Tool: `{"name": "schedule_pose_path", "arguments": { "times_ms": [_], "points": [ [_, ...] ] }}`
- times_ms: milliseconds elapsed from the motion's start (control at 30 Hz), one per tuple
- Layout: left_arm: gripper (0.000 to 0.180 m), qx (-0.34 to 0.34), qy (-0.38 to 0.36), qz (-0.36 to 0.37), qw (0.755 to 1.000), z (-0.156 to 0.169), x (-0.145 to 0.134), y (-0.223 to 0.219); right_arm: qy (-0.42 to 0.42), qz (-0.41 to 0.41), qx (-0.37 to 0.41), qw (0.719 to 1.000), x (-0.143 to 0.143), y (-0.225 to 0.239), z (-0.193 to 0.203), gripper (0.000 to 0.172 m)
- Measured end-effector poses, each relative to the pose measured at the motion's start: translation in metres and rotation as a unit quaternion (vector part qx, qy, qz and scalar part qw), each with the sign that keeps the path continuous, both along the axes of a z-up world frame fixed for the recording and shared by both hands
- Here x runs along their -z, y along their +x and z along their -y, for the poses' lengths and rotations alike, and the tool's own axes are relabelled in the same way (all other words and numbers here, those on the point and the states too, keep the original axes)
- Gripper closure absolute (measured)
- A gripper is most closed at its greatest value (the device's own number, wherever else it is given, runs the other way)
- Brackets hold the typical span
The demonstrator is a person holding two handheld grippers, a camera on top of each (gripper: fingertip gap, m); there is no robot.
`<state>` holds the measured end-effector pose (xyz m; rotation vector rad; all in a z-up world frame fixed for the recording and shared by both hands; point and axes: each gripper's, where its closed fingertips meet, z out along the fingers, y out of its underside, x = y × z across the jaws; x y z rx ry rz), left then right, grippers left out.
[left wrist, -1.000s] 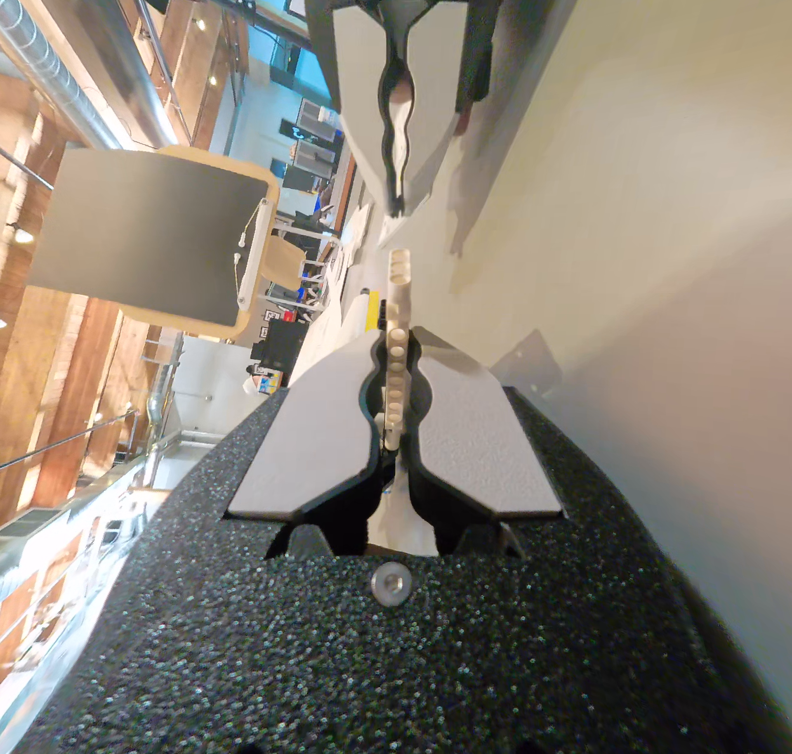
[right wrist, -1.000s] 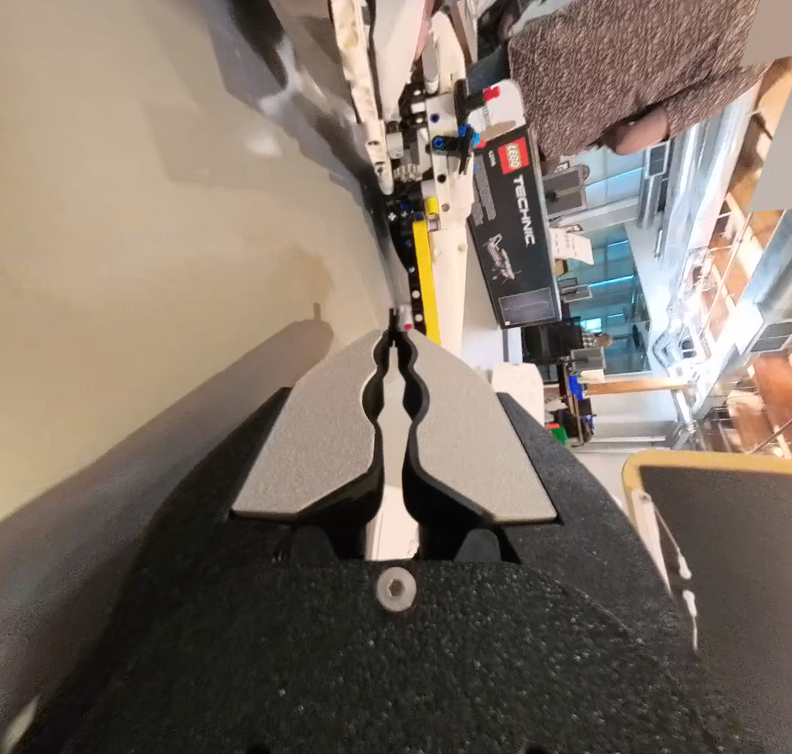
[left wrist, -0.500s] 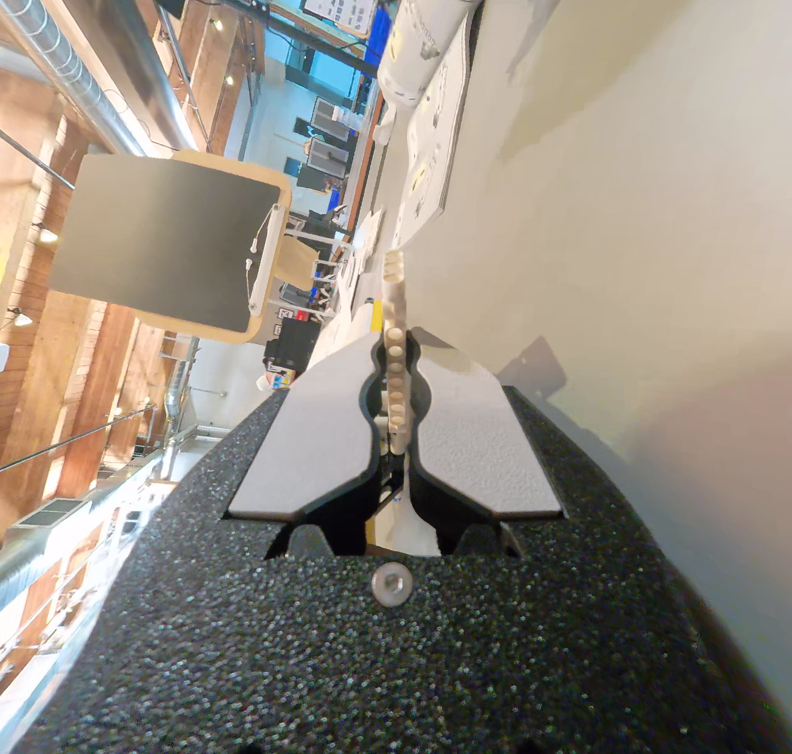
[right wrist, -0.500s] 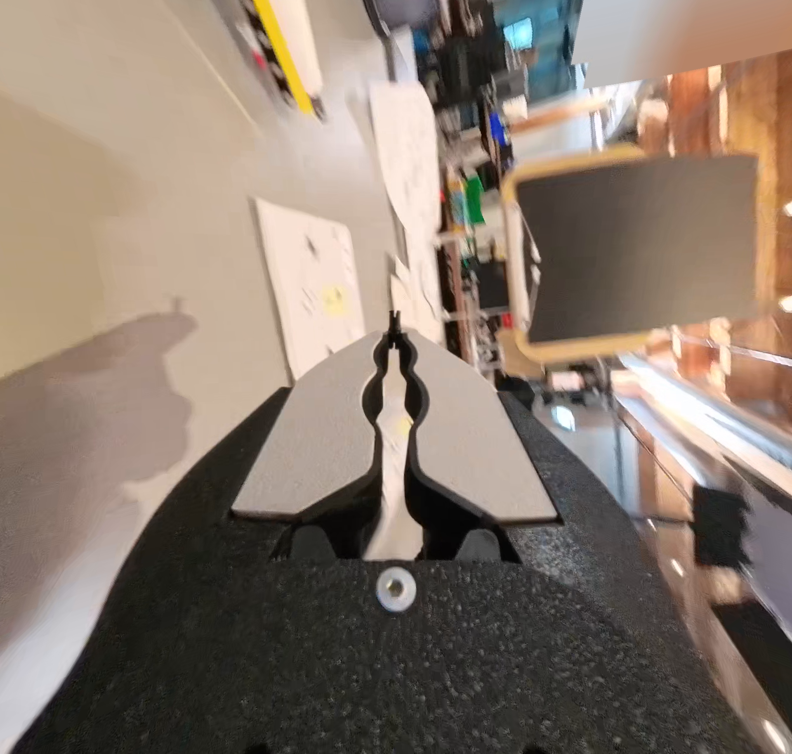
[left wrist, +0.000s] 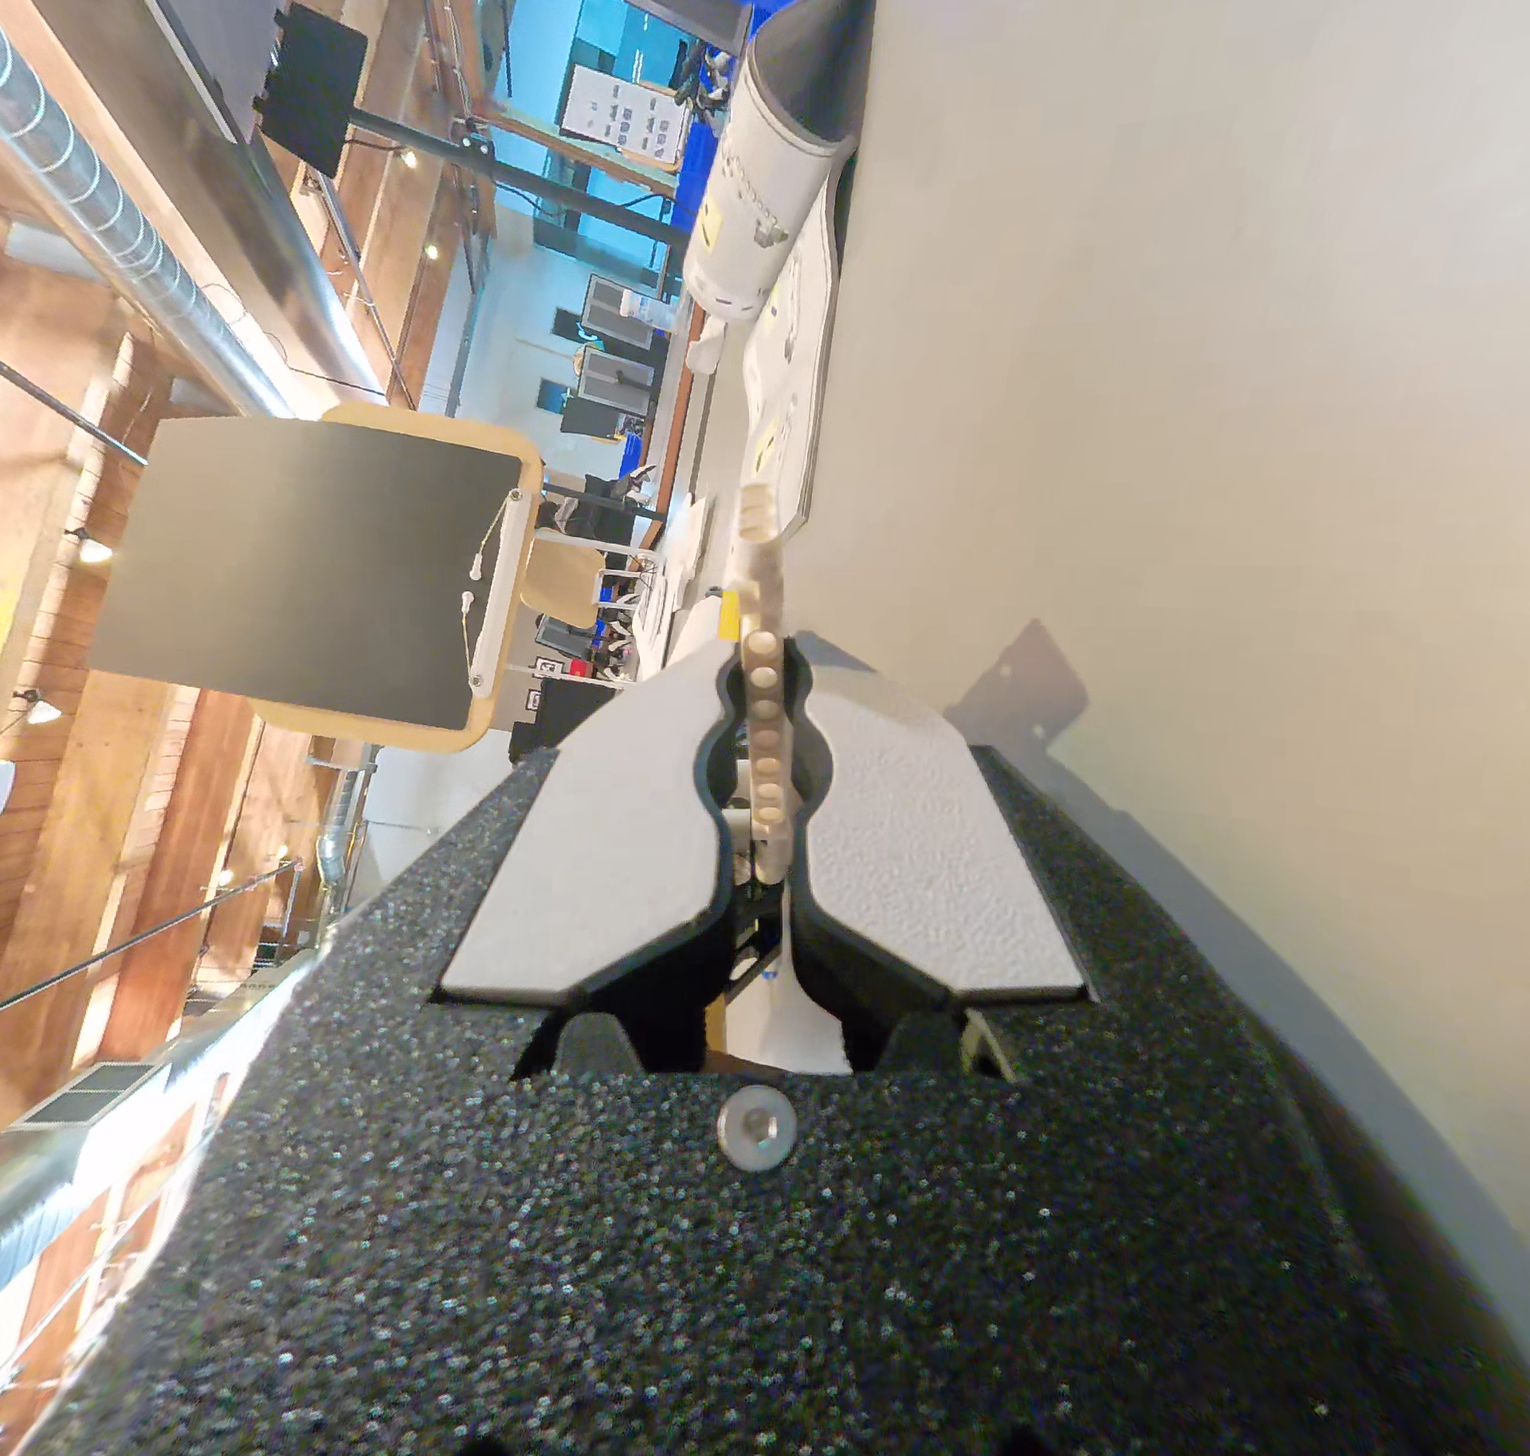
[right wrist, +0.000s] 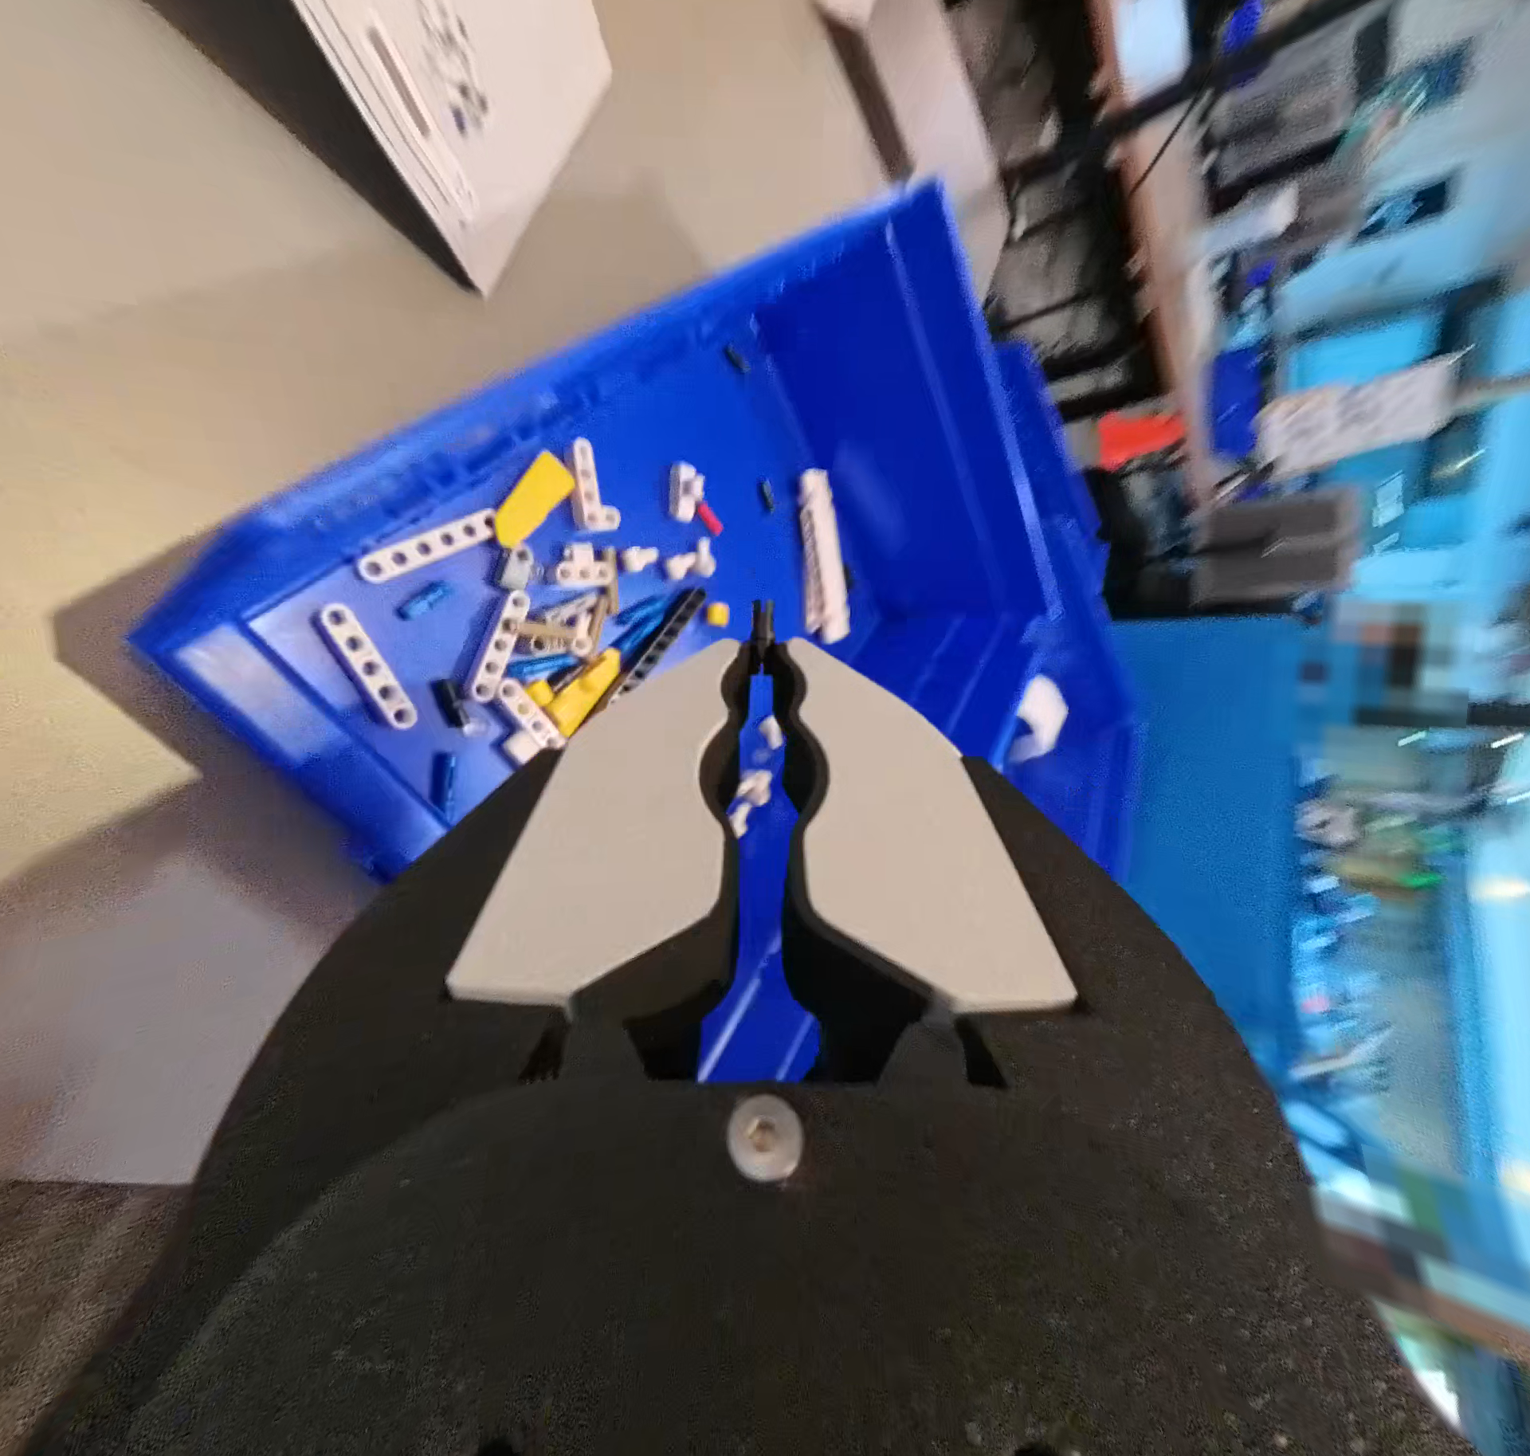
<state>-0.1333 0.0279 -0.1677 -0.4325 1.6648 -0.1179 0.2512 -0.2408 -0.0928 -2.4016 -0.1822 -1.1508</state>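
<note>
White holed beam [left wrist: 766, 721] pinched in left hand-held gripper [left wrist: 763, 654], small black pin [right wrist: 760, 625] pinched by right hand-held gripper [right wrist: 760, 654] over blue bin [right wrist: 952, 389]

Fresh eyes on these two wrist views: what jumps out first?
The blue bin in the right wrist view, its floor scattered with white, yellow and black building pieces. Next, the white holed beam pinched in the left claw, sticking out past its tips beside the beige tabletop.
</note>
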Motion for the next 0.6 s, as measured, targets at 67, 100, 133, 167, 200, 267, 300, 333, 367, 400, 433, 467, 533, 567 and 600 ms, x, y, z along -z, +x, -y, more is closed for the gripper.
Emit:
{"name": "schedule_pose_path", "arguments": {
  "times_ms": [67,100,133,167,200,267,300,333,367,400,433,467,533,567,600],
  "points": [
    [0.171,-0.001,-0.014,0.001,1.0,0.0,-0.001,0.001,0.02,-0.067,0.038,0.997,0.016,0.013,0.013,0.167],
    [0.171,-0.002,-0.025,0.001,1.0,0.0,-0.001,0.002,0.033,-0.094,0.051,0.994,0.023,0.017,0.016,0.164],
    [0.171,-0.001,-0.038,-0.001,0.999,0.0,-0.001,0.003,0.042,-0.112,0.061,0.991,0.027,0.02,0.018,0.16],
    [0.17,-0.001,-0.05,-0.004,0.999,0.0,0.0,0.004,0.048,-0.123,0.07,0.989,0.03,0.023,0.02,0.158],
    [0.17,-0.002,-0.06,-0.007,0.998,0.001,0.0,0.005,0.052,-0.126,0.076,0.988,0.03,0.024,0.021,0.155],
    [0.169,-0.006,-0.074,-0.008,0.997,0.001,0.0,0.007,0.056,-0.117,0.074,0.989,0.024,0.021,0.02,0.152],
    [0.169,-0.008,-0.077,-0.005,0.997,0.001,-0.001,0.008,0.056,-0.108,0.071,0.99,0.019,0.018,0.018,0.15],
    [0.17,-0.009,-0.076,-0.001,0.997,0.002,-0.002,0.009,0.054,-0.095,0.067,0.992,0.013,0.014,0.015,0.15],
    [0.17,-0.009,-0.069,0.004,0.998,0.003,-0.004,0.009,0.051,-0.076,0.059,0.994,0.006,0.008,0.011,0.15],
    [0.171,-0.007,-0.06,0.008,0.998,0.004,-0.005,0.009,0.049,-0.054,0.047,0.996,-0.003,0.0,0.005,0.15],
    [0.171,-0.004,-0.052,0.013,0.999,0.005,-0.006,0.009,0.049,-0.033,0.031,0.998,-0.012,-0.01,-0.003,0.15],
    [0.171,-0.002,-0.047,0.016,0.999,0.007,-0.007,0.009,0.049,-0.014,0.008,0.999,-0.02,-0.024,-0.015,0.15],
    [0.171,0.006,-0.033,0.013,0.999,0.01,-0.006,0.009,0.045,0.018,-0.061,0.997,-0.029,-0.062,-0.049,0.152],
    [0.171,0.01,-0.029,0.012,0.999,0.011,-0.005,0.008,0.04,0.028,-0.107,0.993,-0.027,-0.086,-0.069,0.152],
    [0.171,0.015,-0.026,0.012,0.999,0.013,-0.005,0.007,0.038,0.034,-0.161,0.986,-0.021,-0.114,-0.091,0.152]
  ]
}}
